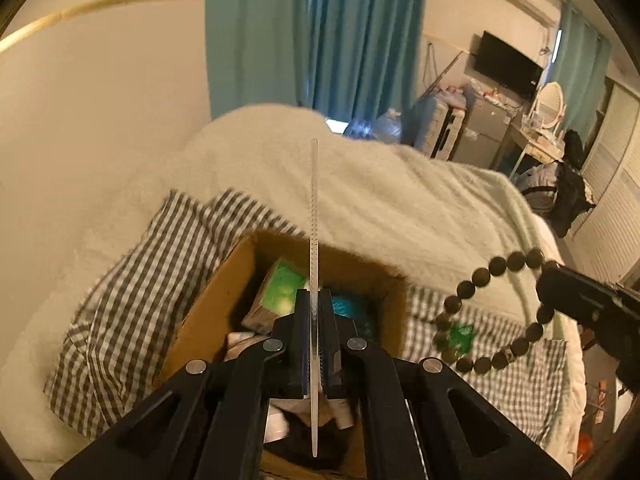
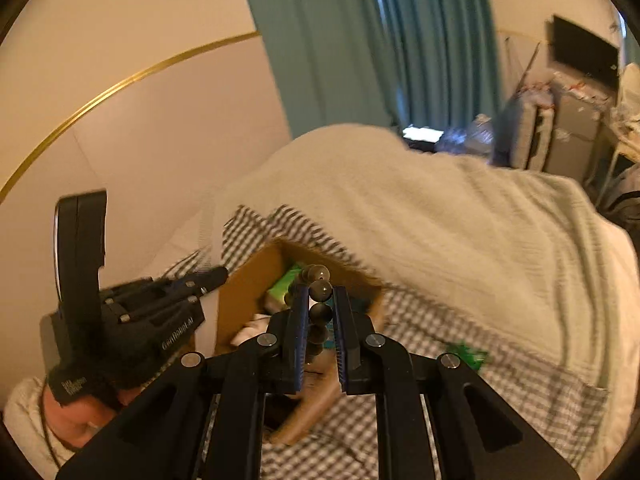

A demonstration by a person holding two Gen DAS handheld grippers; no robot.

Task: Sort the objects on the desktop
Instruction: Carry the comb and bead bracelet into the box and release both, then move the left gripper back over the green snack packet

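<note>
The left gripper (image 1: 314, 312) is clamped on a thin, clear ruler (image 1: 314, 216) pointing to twelve o'clock above the cardboard box (image 1: 224, 300). The right gripper (image 2: 320, 304) pinches a dark bead bracelet (image 2: 319, 286), looping at three o'clock.

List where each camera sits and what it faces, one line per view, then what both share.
Left wrist: on the left gripper, looking down along its shut fingers gripping a clear ruler above the cardboard box; the right gripper enters at right holding a bead bracelet.
Right wrist: on the right gripper, clamped on the bracelet; the left gripper and a hand show at left.
Shared: box, checked cloth, white blanket, teal curtain.
</note>
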